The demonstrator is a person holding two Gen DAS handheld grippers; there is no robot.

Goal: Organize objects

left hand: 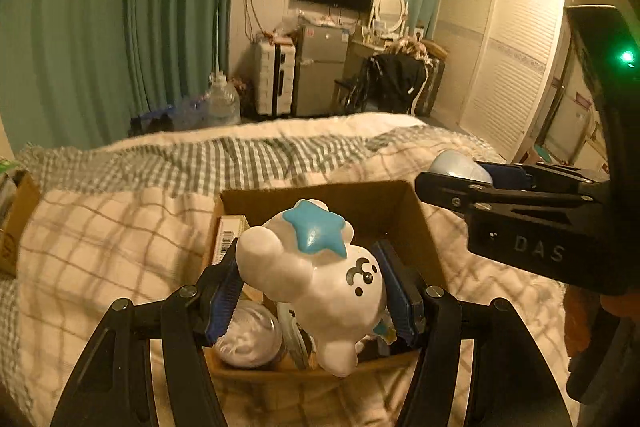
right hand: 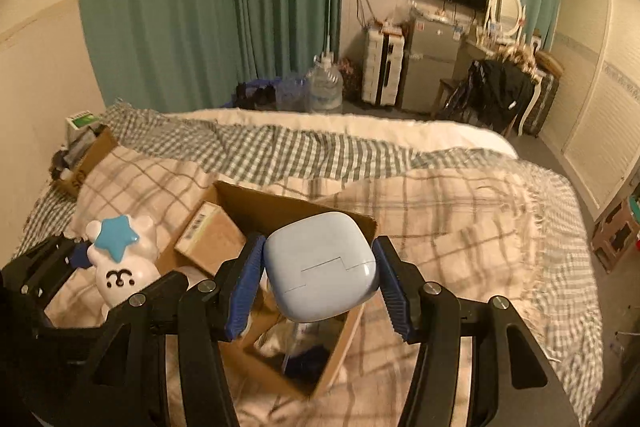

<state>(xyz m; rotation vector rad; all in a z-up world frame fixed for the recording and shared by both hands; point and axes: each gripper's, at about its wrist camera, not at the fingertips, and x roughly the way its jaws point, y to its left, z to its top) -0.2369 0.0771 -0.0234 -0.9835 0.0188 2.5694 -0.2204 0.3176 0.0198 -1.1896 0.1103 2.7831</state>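
My left gripper is shut on a white bear figurine with a blue star and holds it above an open cardboard box on the bed. The figurine also shows in the right wrist view. My right gripper is shut on a pale blue rounded case and holds it over the same box. The right gripper shows in the left wrist view to the right of the box. Inside the box lie a small brown carton, a clear round container and other small items.
The box sits on a plaid blanket covering the bed. A second cardboard box with items stands at the bed's far left. Green curtains, a water jug, a fridge and a wardrobe lie beyond.
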